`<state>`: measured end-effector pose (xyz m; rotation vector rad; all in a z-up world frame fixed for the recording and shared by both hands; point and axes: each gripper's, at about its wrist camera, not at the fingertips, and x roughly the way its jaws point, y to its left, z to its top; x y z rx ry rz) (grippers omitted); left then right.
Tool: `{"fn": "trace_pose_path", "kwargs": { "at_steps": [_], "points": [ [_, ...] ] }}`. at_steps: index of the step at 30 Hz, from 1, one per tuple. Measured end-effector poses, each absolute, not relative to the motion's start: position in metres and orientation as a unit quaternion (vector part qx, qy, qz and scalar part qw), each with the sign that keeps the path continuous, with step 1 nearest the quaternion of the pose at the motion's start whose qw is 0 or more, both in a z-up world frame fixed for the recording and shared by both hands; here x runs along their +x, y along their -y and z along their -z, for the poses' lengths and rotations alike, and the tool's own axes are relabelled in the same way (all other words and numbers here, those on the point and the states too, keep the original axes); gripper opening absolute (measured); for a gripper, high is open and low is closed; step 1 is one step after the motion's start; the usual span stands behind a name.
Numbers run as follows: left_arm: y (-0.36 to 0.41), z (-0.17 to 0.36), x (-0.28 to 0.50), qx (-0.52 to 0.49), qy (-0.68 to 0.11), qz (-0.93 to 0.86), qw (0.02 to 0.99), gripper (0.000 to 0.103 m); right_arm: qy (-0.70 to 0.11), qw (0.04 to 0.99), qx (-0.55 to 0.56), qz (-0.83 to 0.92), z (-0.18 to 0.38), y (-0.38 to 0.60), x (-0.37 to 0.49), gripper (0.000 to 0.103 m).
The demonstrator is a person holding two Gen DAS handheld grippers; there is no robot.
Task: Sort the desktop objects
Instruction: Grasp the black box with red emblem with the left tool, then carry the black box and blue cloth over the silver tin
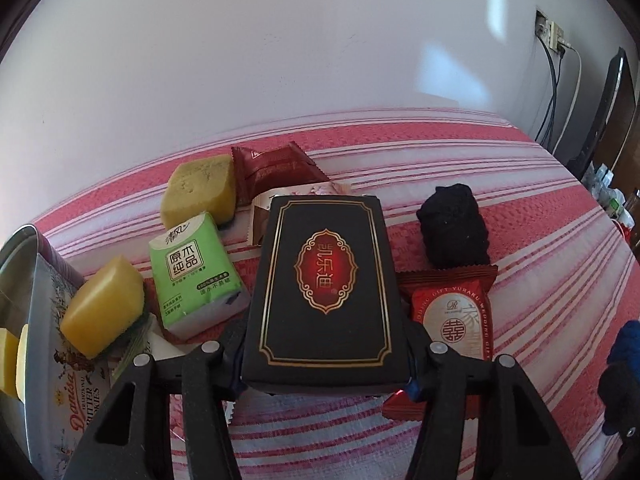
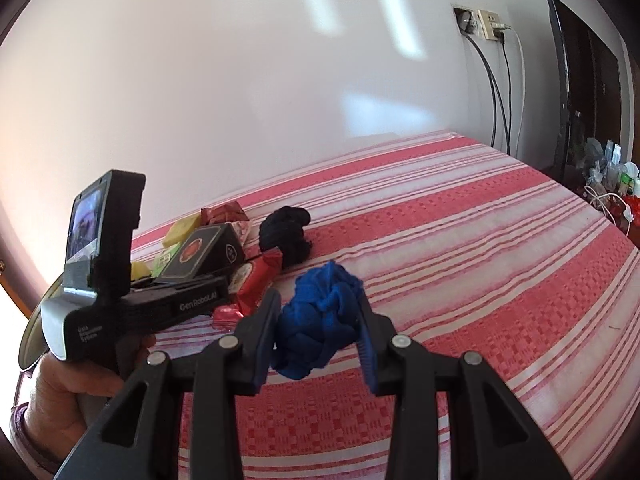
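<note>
My left gripper [image 1: 326, 364] is shut on a black box with a red and gold emblem [image 1: 324, 280], holding it tilted above the striped cloth; the box also shows in the right wrist view [image 2: 204, 254]. My right gripper [image 2: 318, 330] is shut on a blue balled-up cloth [image 2: 320, 320], just above the cloth surface. A black balled-up cloth [image 1: 454, 228] lies beyond the box to the right. A green tissue pack [image 1: 194, 276], two yellow sponges [image 1: 200, 192] [image 1: 104, 308] and red snack packets [image 1: 456, 312] [image 1: 272, 168] lie around the box.
A Danisa cookie tin [image 1: 60, 364] with its lid stands at the left edge. The red and white striped cloth [image 2: 460, 260] stretches right. A white wall is behind. Cables [image 2: 496, 92], a dark monitor [image 2: 568, 80] and clutter stand far right.
</note>
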<state>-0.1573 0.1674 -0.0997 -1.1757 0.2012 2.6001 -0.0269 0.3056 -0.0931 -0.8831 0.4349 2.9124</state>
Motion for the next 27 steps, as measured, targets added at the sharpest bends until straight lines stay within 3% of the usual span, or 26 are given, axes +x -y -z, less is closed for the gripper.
{"fn": "trace_pose_path", "kwargs": {
  "at_steps": [15, 27],
  "points": [
    [-0.136, 0.064, -0.112, -0.282, -0.072, -0.953, 0.085, 0.058, -0.106, 0.088, -0.168, -0.976, 0.069, -0.279, -0.003, 0.036],
    [-0.112, 0.069, -0.098, -0.272, -0.070, -0.957, 0.074, 0.059, -0.079, 0.081, -0.152, -0.982, 0.063, -0.250, 0.006, 0.037]
  ]
}}
